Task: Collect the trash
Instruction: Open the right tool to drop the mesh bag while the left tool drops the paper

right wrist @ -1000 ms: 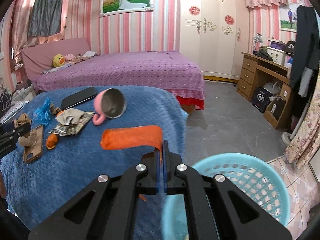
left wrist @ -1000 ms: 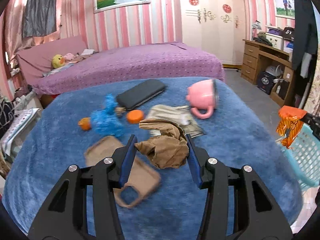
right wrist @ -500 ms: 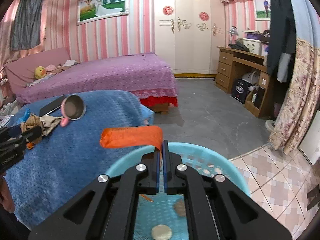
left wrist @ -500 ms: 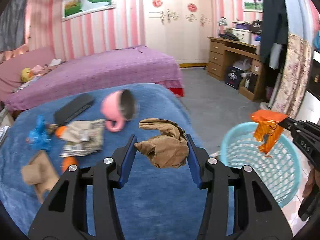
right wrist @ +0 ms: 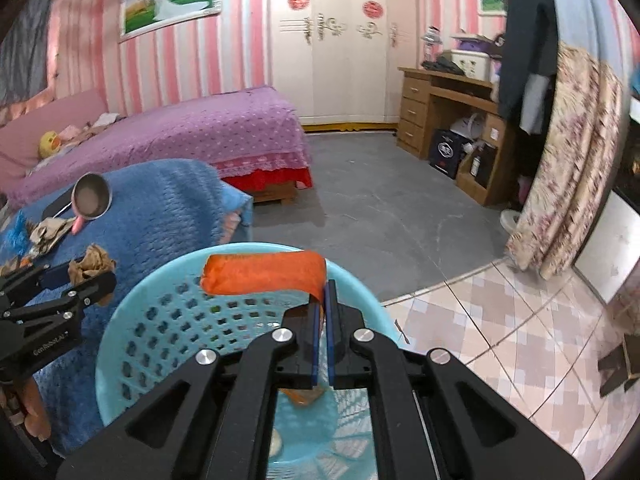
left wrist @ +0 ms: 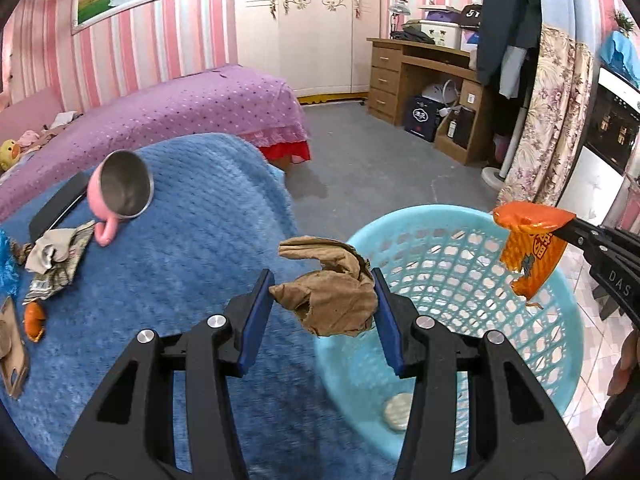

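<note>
My left gripper [left wrist: 324,300] is shut on a crumpled brown paper [left wrist: 332,292], held over the edge between the blue blanket and the light blue basket [left wrist: 460,264]. In the right wrist view the same brown paper [right wrist: 90,266] shows at the left gripper [right wrist: 86,276], left of the basket [right wrist: 160,320]. My right gripper [right wrist: 322,312] is shut on an orange wrapper [right wrist: 264,276], which hangs above the basket; the orange wrapper [left wrist: 530,248] is also in the left wrist view. A pale round scrap [left wrist: 396,412] lies on the basket floor.
On the blue blanket [left wrist: 192,240] lie a pink mug [left wrist: 120,196], a dark flat case [left wrist: 56,212], crumpled paper [left wrist: 56,256], orange peel [left wrist: 34,318] and a brown phone case [left wrist: 10,352]. A purple bed [left wrist: 180,108], a wooden desk [left wrist: 424,80] and a flowered curtain [left wrist: 548,120] stand beyond.
Both grippers have swung right from the blanket to the basket, each keeping its load. The basket has come into full view under them.
</note>
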`<state>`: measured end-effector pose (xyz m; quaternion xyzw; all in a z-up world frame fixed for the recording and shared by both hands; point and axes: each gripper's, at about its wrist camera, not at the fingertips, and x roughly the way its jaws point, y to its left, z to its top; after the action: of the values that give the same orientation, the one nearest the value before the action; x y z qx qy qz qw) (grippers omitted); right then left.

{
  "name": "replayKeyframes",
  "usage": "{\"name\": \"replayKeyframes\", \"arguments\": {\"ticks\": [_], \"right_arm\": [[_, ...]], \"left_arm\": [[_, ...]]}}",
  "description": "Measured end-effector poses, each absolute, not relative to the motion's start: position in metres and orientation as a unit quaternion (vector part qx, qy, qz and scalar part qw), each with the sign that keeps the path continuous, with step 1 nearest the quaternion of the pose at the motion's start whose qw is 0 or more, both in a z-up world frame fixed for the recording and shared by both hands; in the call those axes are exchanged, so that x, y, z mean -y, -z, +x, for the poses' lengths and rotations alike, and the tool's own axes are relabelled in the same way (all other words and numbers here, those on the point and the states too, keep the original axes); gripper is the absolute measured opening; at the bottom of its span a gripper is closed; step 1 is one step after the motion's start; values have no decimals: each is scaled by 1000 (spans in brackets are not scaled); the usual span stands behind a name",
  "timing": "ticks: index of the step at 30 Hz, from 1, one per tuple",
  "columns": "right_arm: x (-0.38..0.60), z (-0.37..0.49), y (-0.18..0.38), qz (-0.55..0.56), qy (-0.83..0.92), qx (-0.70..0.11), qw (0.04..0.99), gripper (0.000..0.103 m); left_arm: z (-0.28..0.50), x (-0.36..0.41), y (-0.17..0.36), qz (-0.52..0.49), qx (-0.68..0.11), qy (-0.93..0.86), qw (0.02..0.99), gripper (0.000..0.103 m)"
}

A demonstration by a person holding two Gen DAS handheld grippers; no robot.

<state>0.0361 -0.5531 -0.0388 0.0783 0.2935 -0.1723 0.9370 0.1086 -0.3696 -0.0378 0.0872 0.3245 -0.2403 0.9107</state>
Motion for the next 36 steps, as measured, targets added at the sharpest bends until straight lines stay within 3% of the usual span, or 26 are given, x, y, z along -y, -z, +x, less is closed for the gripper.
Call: {"name": "replayKeyframes", "arguments": {"ticks": [9,10,12,17,22,30,31,32,34,36], "right_arm": [[554,35,41,82,178,-292,936,2],[553,35,41,82,178,-292,936,2],[553,35,42,83,179,-292,936,2],[553,33,43,85,182,-295,934,2],[547,41,45,80,178,-305,932,3],[533,58,54,77,168,-339,922,4],[532,59,54,77,167,-342,922,11],[530,60,54,77,166,-344,921,31],[526,61,55,76,164,-344,921,61],[519,63,55,73,162,-348,920,63]], "left_arm": [[103,398,29,87,-319,270,904,49],[103,400,28,88,-319,272,904,52],[104,400,25,91,-312,266,908,73],[111,381,14,83,-293,242,921,91],[115,353,7,89,-277,204,935,97],[114,303,-3,76,-271,169,944,97],[114,296,-5,73,-272,165,945,97],[113,289,-6,70,-274,162,946,97],[113,277,-8,68,-275,154,947,97],[112,266,-10,69,-272,145,949,97]]}}
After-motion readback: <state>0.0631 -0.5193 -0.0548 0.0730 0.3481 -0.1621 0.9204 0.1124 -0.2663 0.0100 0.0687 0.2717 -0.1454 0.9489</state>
